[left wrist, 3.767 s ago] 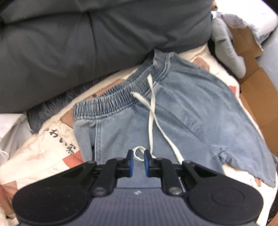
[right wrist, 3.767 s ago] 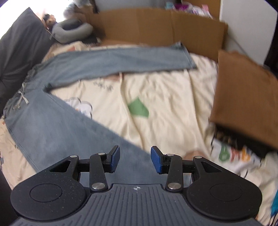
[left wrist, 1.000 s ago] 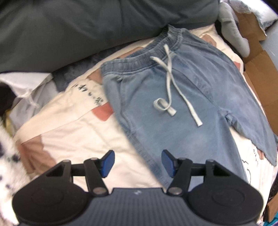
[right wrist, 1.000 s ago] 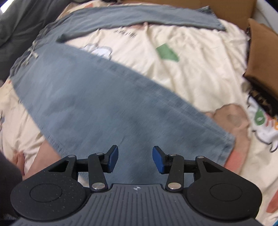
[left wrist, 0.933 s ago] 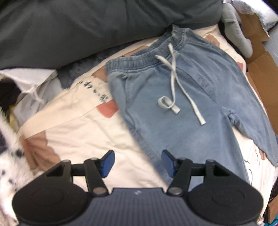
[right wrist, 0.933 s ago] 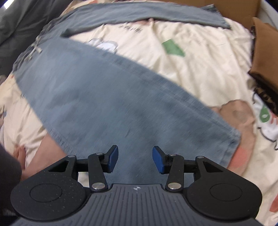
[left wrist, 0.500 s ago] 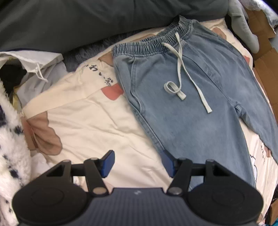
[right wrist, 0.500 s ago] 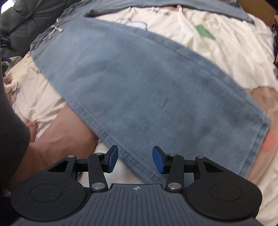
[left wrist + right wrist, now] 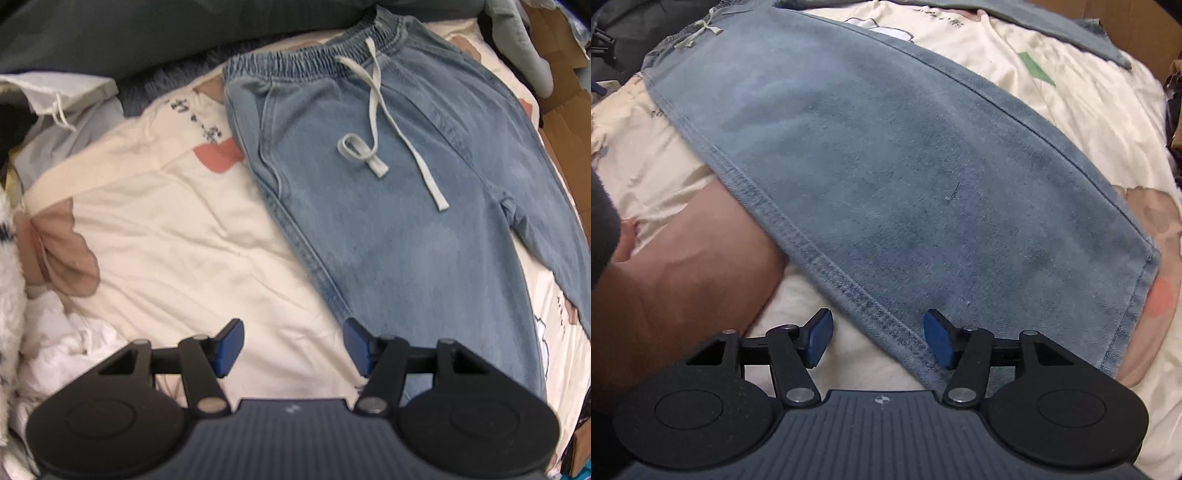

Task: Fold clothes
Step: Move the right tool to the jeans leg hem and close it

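Light blue jeans (image 9: 388,192) lie flat on a cream printed bedsheet (image 9: 177,229), elastic waistband and white drawstring (image 9: 373,122) at the far end. My left gripper (image 9: 291,345) is open over the sheet, its right finger (image 9: 356,345) just at the jeans' outer side seam. In the right wrist view the near leg (image 9: 905,158) runs across, hem at the right. My right gripper (image 9: 877,338) has its jaws opening, and the leg's stitched side edge (image 9: 882,325) lies between them, untouched by the pads.
A dark grey duvet (image 9: 184,29) bounds the far side, white fluffy cloth (image 9: 9,266) the left. Cardboard (image 9: 565,122) and a grey plush (image 9: 524,55) stand at the right. A person's bare limb (image 9: 683,266) lies left of my right gripper. The other leg (image 9: 1052,26) lies beyond.
Both grippers sank toward the jeans' outer side edge. The left slid off the denim onto the sheet. The right reached the leg's seam and its jaws widened.
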`<state>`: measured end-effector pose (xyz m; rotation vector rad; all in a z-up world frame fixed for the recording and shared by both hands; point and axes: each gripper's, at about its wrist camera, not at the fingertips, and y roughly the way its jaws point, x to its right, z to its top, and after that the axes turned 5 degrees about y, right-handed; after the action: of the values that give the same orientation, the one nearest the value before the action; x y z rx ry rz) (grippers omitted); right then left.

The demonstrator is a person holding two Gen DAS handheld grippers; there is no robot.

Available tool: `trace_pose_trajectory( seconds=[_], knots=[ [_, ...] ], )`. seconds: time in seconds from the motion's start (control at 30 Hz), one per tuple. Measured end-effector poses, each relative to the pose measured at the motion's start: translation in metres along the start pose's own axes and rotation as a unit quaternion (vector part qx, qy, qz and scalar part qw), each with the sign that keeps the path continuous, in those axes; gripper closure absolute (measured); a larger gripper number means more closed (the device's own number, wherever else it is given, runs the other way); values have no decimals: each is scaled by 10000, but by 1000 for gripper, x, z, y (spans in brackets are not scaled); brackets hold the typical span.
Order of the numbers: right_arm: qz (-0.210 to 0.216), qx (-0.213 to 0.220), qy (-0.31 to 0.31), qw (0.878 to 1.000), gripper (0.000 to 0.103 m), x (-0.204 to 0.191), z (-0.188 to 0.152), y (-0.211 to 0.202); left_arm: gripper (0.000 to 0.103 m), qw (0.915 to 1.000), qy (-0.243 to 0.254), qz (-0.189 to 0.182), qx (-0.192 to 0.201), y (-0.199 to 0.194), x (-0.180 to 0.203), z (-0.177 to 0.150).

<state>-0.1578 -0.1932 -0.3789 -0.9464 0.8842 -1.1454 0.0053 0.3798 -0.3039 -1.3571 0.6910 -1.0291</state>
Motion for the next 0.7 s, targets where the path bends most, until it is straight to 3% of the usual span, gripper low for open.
trace_pose_trajectory(
  seconds=[0.13,0.2,0.27,0.33,0.53,0.7],
  knots=[
    [-141,74,-40,9999,43,-2,2,1,40,10000,-54,12,-50,6,-3,-7],
    [-47,55,146,9999,61,5,4,-3,41,9999,-80,14,-65,8,-5,-9],
    [94,65,423,9990,68,15,6,-9,40,9999,-105,10,-53,9,-7,-10],
    [132,155,544,9983,67,21,7,-15,41,9999,-137,19,-44,11,-10,-11],
    [6,38,157,9999,65,11,9,-2,41,9998,-189,3,-48,16,-11,-13],
    [-59,3,-11,10000,55,4,11,4,41,9998,-204,-49,-46,20,-9,-13]
  ],
)
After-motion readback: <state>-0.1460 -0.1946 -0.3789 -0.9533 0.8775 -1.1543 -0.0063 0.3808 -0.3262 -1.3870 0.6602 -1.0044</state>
